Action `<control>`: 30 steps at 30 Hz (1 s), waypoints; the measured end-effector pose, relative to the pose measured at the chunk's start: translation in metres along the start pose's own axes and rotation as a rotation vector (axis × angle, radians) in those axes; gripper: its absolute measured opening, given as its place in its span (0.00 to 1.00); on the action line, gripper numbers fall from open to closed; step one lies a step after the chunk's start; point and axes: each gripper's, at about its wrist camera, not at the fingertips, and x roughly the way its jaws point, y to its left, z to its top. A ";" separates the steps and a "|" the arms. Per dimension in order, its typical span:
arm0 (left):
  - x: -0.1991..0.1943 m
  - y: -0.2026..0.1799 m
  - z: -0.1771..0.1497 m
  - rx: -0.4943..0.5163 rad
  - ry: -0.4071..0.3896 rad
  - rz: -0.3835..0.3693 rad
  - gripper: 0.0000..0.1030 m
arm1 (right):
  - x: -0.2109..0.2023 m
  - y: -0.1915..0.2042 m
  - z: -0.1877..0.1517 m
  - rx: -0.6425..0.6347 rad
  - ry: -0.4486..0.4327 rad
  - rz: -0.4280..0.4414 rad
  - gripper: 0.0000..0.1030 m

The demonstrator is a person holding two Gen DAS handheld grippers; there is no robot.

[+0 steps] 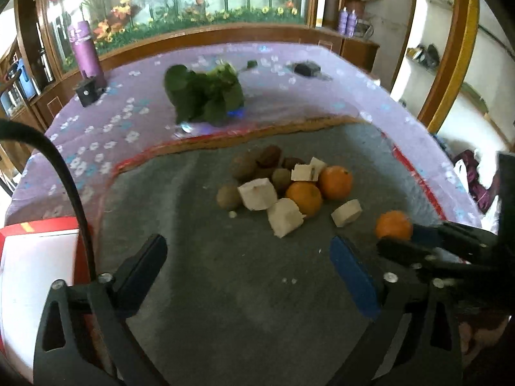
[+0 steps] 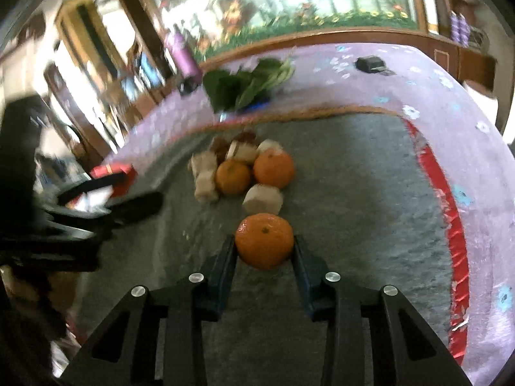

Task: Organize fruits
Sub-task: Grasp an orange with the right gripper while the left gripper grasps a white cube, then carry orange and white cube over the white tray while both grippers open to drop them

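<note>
Right hand-held gripper (image 2: 264,246) pinching orange (image 2: 264,240) on grey mat (image 2: 354,209), near fruit pile (image 2: 241,167). Left hand-held gripper (image 1: 248,251) spread, empty. Pick step; next likely lift, carry to sorting spot.

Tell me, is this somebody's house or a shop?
Probably a home, likely a living or dining room: a table under a flowery purple cloth, a wooden cabinet with flower-painted glass behind, and shelves with shoes by the wall.
</note>
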 end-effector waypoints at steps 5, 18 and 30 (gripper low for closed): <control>0.029 -0.012 0.005 0.009 0.069 0.039 0.83 | -0.019 -0.036 0.000 0.164 -0.096 0.159 0.35; 0.048 -0.013 0.012 -0.038 0.090 0.005 0.51 | -0.017 -0.039 0.003 0.166 -0.102 0.164 0.35; 0.033 -0.003 0.003 -0.039 0.040 -0.116 0.17 | -0.012 -0.040 0.002 0.162 -0.091 0.168 0.35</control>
